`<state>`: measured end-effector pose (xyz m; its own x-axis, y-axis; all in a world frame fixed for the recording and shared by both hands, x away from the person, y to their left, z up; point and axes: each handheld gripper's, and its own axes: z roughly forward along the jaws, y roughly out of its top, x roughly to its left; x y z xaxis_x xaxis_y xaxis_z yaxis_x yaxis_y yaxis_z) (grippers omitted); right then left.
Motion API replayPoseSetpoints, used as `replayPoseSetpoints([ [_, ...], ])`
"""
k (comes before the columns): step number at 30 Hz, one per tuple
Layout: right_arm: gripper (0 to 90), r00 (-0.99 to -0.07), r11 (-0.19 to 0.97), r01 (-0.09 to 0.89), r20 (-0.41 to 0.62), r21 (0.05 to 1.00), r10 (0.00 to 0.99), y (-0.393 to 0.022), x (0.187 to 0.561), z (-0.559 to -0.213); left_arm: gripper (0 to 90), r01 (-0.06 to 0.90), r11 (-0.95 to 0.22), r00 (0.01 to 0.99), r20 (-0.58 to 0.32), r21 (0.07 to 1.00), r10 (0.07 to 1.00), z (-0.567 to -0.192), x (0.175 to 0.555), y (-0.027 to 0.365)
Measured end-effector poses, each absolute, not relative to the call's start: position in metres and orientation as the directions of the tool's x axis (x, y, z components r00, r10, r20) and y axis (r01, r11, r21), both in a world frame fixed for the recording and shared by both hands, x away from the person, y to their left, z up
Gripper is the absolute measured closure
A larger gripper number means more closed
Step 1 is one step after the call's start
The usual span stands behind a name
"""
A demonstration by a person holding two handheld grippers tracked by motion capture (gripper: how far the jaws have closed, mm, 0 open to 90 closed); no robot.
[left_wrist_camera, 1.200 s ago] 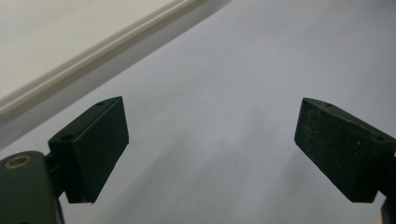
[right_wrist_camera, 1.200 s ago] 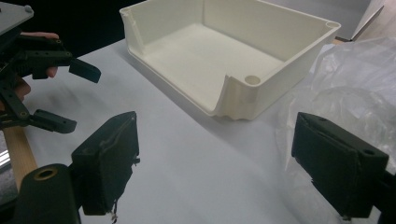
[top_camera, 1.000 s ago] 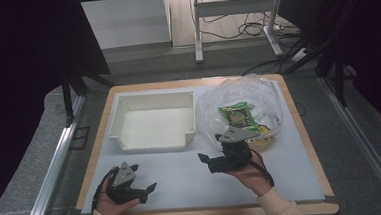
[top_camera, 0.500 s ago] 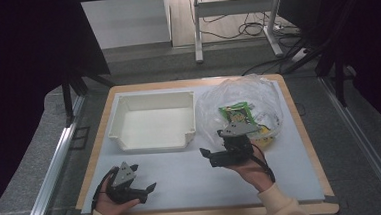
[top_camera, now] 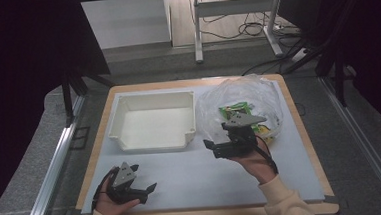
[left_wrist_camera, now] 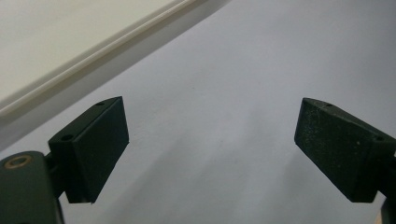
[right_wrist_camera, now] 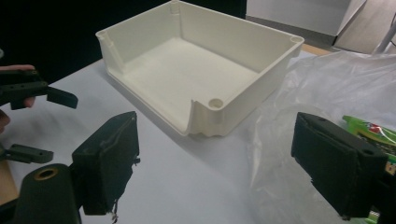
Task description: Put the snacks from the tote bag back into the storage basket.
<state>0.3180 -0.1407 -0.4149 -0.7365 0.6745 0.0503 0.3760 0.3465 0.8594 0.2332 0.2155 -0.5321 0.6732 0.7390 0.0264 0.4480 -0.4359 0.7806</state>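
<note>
My right gripper (top_camera: 220, 148) is off the table (top_camera: 193, 180), jaws spread wide, nothing between them. It sits at the near-left edge of the bag (top_camera: 238, 107), just off the tray's (top_camera: 153, 142) front right corner. In the right gripper view the bag (right_wrist_camera: 327, 88) lies under and beyond the right-hand jaw, and the green packet (right_wrist_camera: 369, 128) inside it pokes out just behind that jaw, not gripped. The tray (right_wrist_camera: 205, 60) sits ahead between the jaws, well clear. Packet print shows red and white marks; can't read them. In the high view the packet (top_camera: 234, 109) lies in the bag just beyond the gripper. My left gripper (top_camera: 143, 178) is low over bare table at front left, jaws released and empty, well apart from the bag.
</note>
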Motion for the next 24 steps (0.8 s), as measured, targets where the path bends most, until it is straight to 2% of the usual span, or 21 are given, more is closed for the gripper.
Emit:
replayPoseSetpoints([
  [15,15.6,-0.702,0.344,0.413,0.054,0.843,0.710,-0.152,0.340,-0.407,9.9,0.445,-0.428,0.674,0.020,0.787,0.738,-0.531,0.231,0.217],
  [24,18.9,-0.691,0.339,0.432,0.065,0.836,0.720,-0.164,0.363,-0.411,9.9,0.449,-0.427,0.672,0.019,0.785,0.740,-0.531,0.232,0.218],
])
